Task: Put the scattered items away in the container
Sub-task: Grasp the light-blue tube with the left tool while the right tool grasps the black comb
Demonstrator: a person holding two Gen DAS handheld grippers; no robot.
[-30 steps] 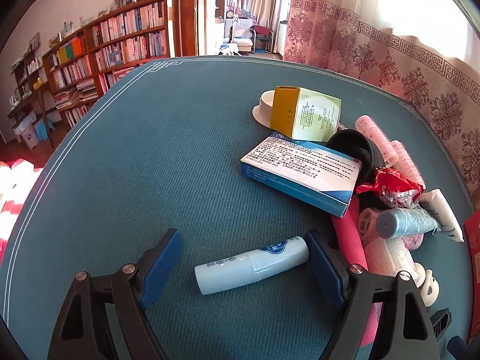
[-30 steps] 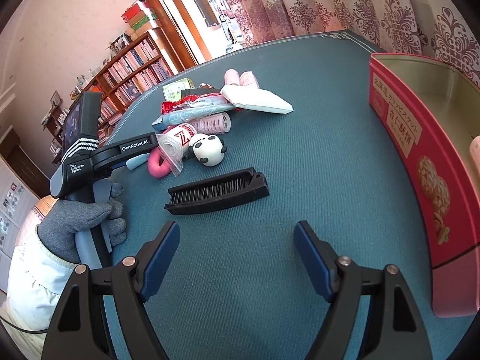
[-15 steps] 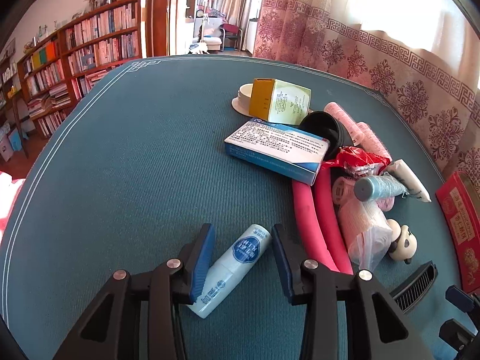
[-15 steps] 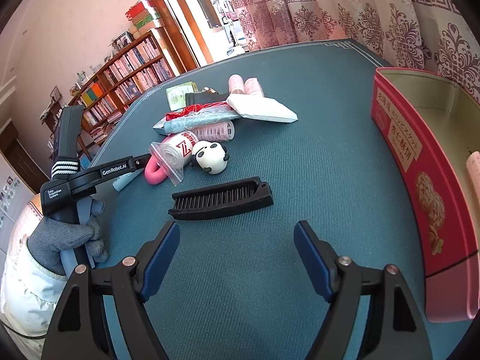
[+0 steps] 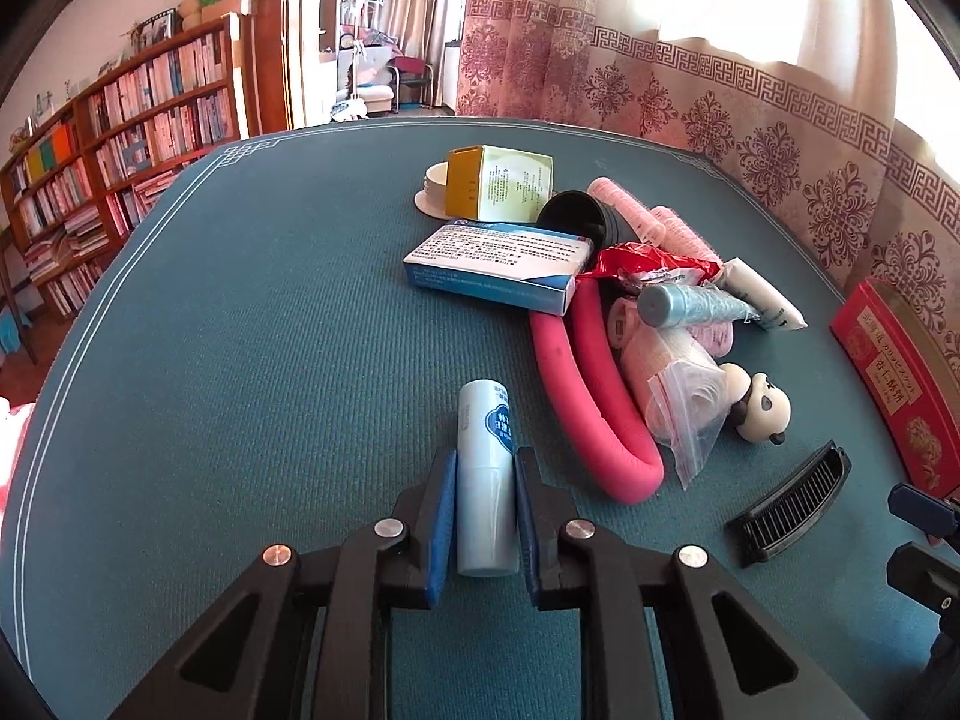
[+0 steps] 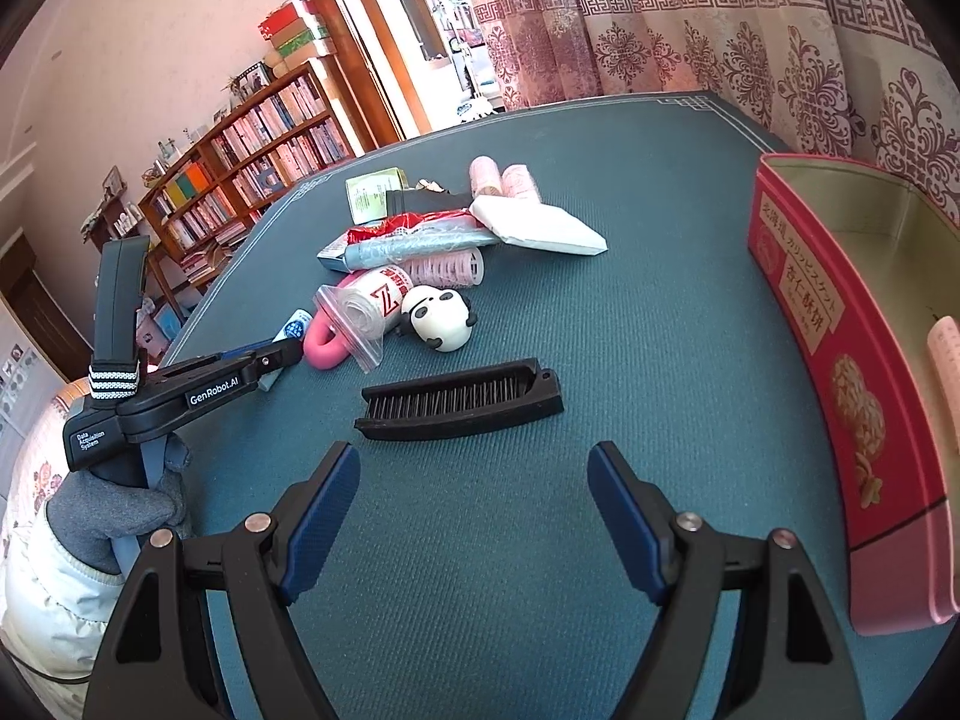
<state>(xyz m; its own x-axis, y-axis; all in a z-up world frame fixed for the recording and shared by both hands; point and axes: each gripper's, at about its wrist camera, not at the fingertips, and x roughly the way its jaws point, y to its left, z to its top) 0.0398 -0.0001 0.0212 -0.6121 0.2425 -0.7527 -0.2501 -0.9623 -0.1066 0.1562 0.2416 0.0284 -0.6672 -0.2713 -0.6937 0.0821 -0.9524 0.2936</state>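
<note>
My left gripper (image 5: 485, 468) is shut on a white and pale-blue tube (image 5: 485, 450), whose capped end points away from me over the teal table. In the right wrist view the same left gripper (image 6: 288, 351) shows at the left, held by a gloved hand, with the tube's end (image 6: 294, 324) peeking out. My right gripper (image 6: 474, 480) stands open above the cloth, just short of a black comb (image 6: 462, 399). The red tin (image 6: 840, 384) stands at the right, a pink roller (image 6: 945, 366) inside it.
A heap lies mid-table: blue-white box (image 5: 498, 267), yellow-green carton (image 5: 501, 183), black cup (image 5: 576, 219), pink foam loop (image 5: 582, 396), zip bag (image 5: 684, 402), panda toy (image 5: 759, 408), pink rollers (image 5: 648, 225), white tube (image 5: 762, 300). Bookshelves and curtains stand beyond the table.
My left gripper closed from wide open onto the tube, which turned from lying crosswise to pointing away from me. The left hand shifted towards the heap. My right gripper stayed put and open.
</note>
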